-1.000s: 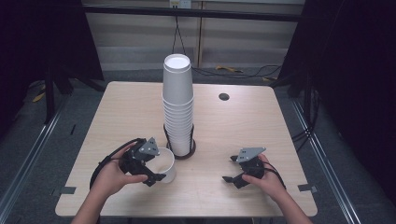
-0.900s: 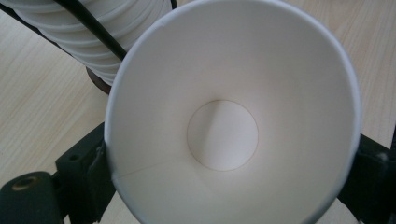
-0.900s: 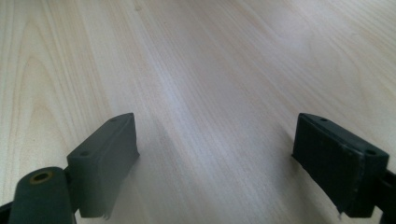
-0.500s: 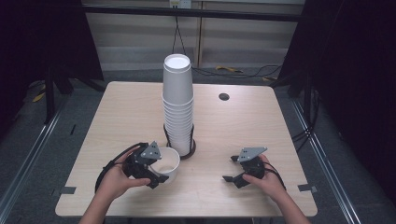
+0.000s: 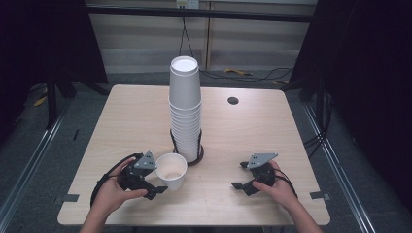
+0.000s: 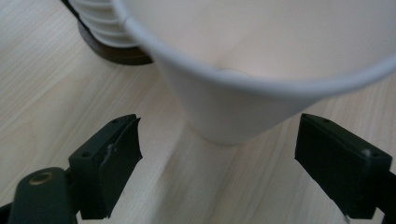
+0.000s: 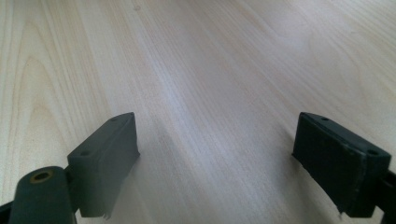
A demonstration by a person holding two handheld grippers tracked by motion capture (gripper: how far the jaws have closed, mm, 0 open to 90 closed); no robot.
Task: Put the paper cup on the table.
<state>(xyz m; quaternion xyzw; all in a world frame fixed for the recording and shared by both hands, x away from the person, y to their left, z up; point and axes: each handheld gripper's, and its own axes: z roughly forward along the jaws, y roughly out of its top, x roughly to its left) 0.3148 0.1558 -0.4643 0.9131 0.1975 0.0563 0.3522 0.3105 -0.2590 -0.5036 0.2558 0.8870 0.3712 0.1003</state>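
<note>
Your left gripper (image 5: 156, 180) has its jaws spread wide, nothing clamped. The single paper cup (image 5: 171, 171) stands upright on the table (image 5: 121, 121), mouth up, just ahead of those jaws. In the left gripper view (image 6: 219, 154) the cup (image 6: 224, 102) sits between the two fingers (image 6: 109, 158) but forward of them; neither pad touches its wall, and bare wood shows on both sides of the cup base. The cup rim overhangs the fingertips from above in that view.

Just beyond the cup, past your left fingertips, is the tall stack of cups (image 5: 185, 111) in its dark ring holder (image 5: 194, 158). The single cup is close beside the holder; can't tell if they touch. In the left gripper view the stack base (image 6: 100, 23) shows up and left of the left finger.

Your right gripper (image 5: 241, 175) is also spread wide and holds nothing. It sits low over the table, well apart from the cup, which lies off beyond its fingertips toward your left hand (image 5: 114, 194). In the right gripper view (image 7: 217, 158) bare wood grain lies between and ahead of the fingers (image 7: 105, 158).

A small dark hole (image 5: 232, 100) in the tabletop lies far ahead of the right fingertips, past the stack.
</note>
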